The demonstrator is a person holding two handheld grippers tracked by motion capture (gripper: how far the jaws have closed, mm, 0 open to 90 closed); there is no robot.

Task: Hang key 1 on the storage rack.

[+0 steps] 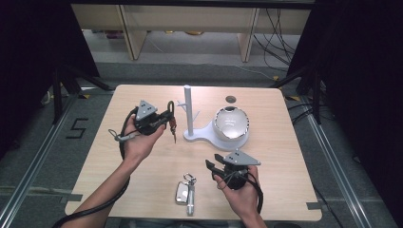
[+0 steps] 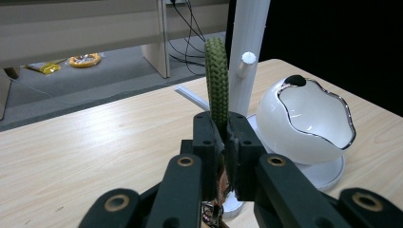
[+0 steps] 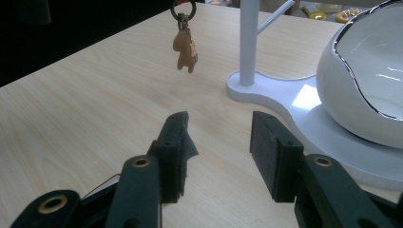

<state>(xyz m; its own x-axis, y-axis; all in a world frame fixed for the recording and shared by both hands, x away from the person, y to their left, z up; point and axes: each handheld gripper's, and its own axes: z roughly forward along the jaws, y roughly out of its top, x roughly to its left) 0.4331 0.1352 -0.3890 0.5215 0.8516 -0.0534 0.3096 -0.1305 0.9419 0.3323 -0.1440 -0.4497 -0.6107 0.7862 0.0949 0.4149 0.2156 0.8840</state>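
The left gripper (image 2: 223, 137) is pinching a green braided strap (image 2: 217, 85) between its pressed-together jaws, and the strap is standing up in a loop above the pads. In the high view this gripper (image 1: 164, 121) is hovering over the left half of the wooden table (image 1: 142, 190), with the strap (image 1: 170, 108) arching at its tip and a small brown charm (image 1: 173, 127) dangling below on a ring. In the right gripper view the same charm (image 3: 185, 50) is hanging free in the air, clear of the tabletop. Just beside it a white stand (image 1: 188, 114) is rising, a post with short side pegs on a flat base, and its base is also carrying a glossy white bowl (image 1: 231, 123) with a wavy dark rim. The right gripper (image 3: 218, 137) is holding its jaws spread with nothing between them, pointing toward the stand's base; from above it (image 1: 214, 166) is sitting low on the right side of the table. Near the front edge, between the two forearms, a silver key fob (image 1: 182, 192) with a ring and a slim metal piece is lying flat, well apart from the stand.
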